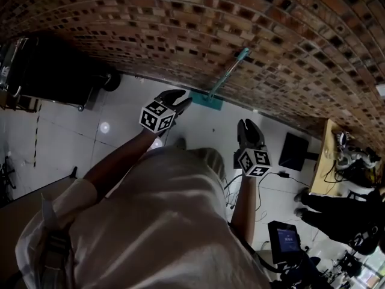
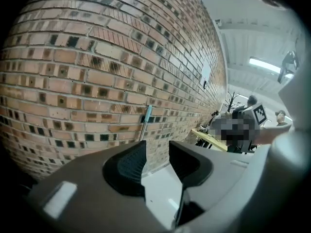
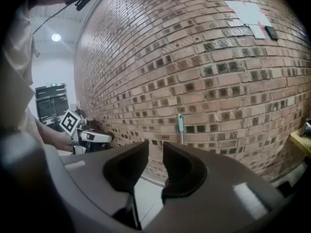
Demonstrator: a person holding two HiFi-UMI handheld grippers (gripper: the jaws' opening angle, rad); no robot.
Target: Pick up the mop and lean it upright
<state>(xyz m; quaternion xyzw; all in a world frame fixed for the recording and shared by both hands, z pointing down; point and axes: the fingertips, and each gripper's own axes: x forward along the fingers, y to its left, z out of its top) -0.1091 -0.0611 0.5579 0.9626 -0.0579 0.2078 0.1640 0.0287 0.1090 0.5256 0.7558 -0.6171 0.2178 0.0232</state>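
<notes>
Mop (image 1: 231, 71): teal shaft leaning on the brick wall (image 1: 180, 29), flat head on the floor (image 1: 72, 137). Judged light, stiff and slim, probably smooth, so best gripped mid-shaft. Left tongs (image 1: 182, 100) and right tongs (image 1: 247, 125): slightly parted, empty, well short of it.

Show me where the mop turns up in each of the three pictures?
Head view: mop upper middle, leaning on the brick wall.
Left gripper view: mop near the centre, handle against the brick wall.
Right gripper view: mop just right of centre, handle against the brick wall.
Shared landmark: the brick wall.
</notes>
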